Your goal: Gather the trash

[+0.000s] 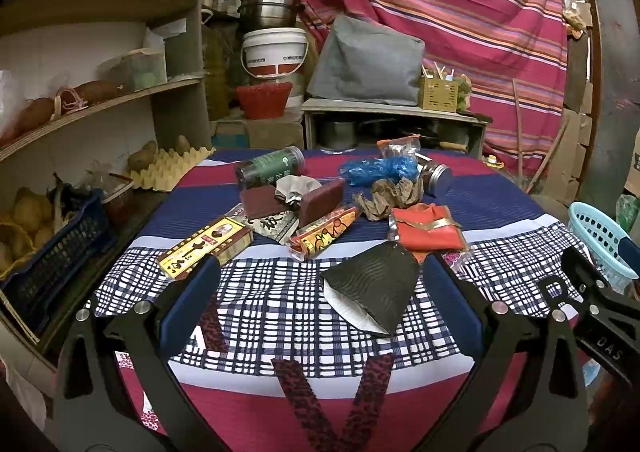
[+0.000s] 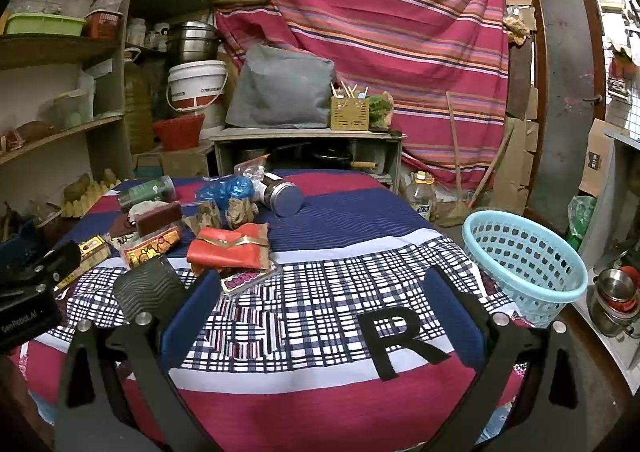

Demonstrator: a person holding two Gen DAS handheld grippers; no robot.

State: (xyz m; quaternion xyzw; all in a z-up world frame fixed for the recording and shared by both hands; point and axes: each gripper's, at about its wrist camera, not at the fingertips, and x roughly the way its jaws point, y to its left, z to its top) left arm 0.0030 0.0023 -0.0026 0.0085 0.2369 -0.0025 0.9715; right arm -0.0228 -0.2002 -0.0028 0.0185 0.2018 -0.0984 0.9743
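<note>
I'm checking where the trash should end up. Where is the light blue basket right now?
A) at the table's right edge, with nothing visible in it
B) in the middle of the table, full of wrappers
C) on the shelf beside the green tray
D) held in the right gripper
A: the basket sits at the right edge of the table, nothing visible inside, and the right gripper is open and holds nothing.

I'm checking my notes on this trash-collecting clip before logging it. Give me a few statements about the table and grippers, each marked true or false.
1. The light blue basket has trash in it. False: what shows of its inside is empty.
2. Both the left gripper and the right gripper are open. True.
3. The black ribbed pouch lies nearest the left gripper. True.
4. The metal-lidded jar stands upright. False: it lies on its side.
5. The right gripper holds the red packet. False: it holds nothing.
</note>
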